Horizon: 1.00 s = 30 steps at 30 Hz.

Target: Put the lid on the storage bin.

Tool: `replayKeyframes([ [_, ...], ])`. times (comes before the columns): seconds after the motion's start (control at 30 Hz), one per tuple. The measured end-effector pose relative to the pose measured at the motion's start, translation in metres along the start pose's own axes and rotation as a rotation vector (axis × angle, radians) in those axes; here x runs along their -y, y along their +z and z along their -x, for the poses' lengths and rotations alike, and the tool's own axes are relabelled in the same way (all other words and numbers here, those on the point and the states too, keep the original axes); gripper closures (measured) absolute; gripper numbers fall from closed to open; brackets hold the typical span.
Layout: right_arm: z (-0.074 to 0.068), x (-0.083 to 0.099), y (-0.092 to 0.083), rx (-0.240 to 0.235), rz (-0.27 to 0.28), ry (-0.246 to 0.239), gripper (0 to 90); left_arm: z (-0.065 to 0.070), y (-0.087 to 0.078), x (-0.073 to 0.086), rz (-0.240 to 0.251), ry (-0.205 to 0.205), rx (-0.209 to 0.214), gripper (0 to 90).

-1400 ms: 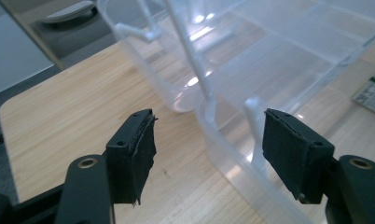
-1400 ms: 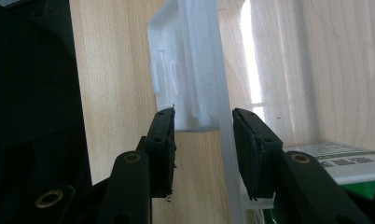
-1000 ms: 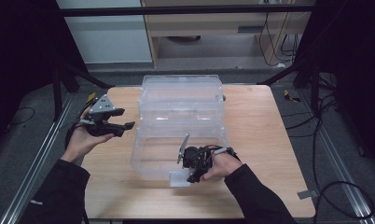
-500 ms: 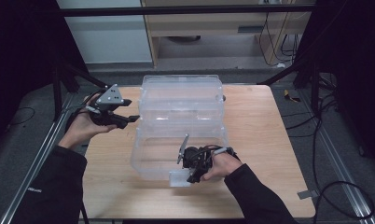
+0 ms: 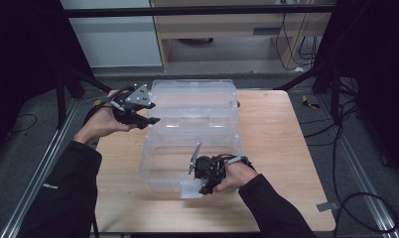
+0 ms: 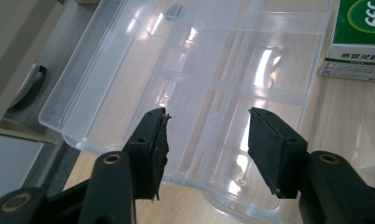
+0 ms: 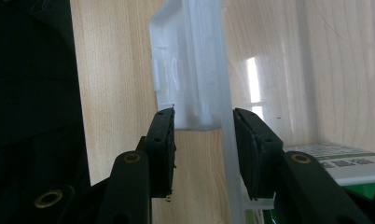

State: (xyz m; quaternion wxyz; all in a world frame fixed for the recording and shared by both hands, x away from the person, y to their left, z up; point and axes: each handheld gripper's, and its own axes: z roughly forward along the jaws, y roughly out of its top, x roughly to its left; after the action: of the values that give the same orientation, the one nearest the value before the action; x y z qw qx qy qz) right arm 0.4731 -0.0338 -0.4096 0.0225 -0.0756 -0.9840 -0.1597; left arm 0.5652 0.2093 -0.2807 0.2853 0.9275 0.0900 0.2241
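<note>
A clear plastic lid [image 5: 195, 99] lies open behind the clear box [image 5: 192, 156], which holds a green carton [image 7: 344, 163]. The left gripper [image 5: 147, 119], jaws just closing, empty, hovers at the lid's left edge. The right gripper [image 5: 203, 187] clamps the box's front latch [image 7: 188, 70].

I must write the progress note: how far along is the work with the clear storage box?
Done: the lid lies open behind the box, with a green carton inside. In hand: the right tongs clamp the front wall; the left tongs, jaws just closing, are at the lid's rim, not gripping yet. Left: probably swinging the lid shut.
</note>
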Motion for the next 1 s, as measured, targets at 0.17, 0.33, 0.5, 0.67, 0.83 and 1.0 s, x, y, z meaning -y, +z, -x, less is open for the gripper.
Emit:
replayKeyframes([
  [0.17,-0.001,0.000,0.000,0.000,0.000,0.008,60.1,-0.005,0.010,-0.006,-0.032,0.042,0.013,50.0],
  [0.33,-0.001,0.000,0.000,-0.001,-0.001,0.007,60.2,-0.008,0.017,-0.012,-0.051,0.063,0.027,52.0],
  [0.5,-0.001,0.000,0.000,0.001,-0.001,0.006,60.2,-0.011,0.028,-0.018,-0.080,0.101,0.032,54.4],
  [0.67,-0.001,0.000,0.000,0.002,-0.002,0.005,60.3,-0.013,0.037,-0.022,-0.120,0.128,0.042,57.1],
  [0.83,-0.001,0.000,0.000,0.001,-0.001,0.004,60.4,-0.017,0.049,-0.026,-0.128,0.134,0.051,60.5],
  [1.0,-0.002,0.000,0.000,0.003,-0.002,0.006,60.3,-0.018,0.061,-0.029,-0.162,0.153,0.071,64.6],
])
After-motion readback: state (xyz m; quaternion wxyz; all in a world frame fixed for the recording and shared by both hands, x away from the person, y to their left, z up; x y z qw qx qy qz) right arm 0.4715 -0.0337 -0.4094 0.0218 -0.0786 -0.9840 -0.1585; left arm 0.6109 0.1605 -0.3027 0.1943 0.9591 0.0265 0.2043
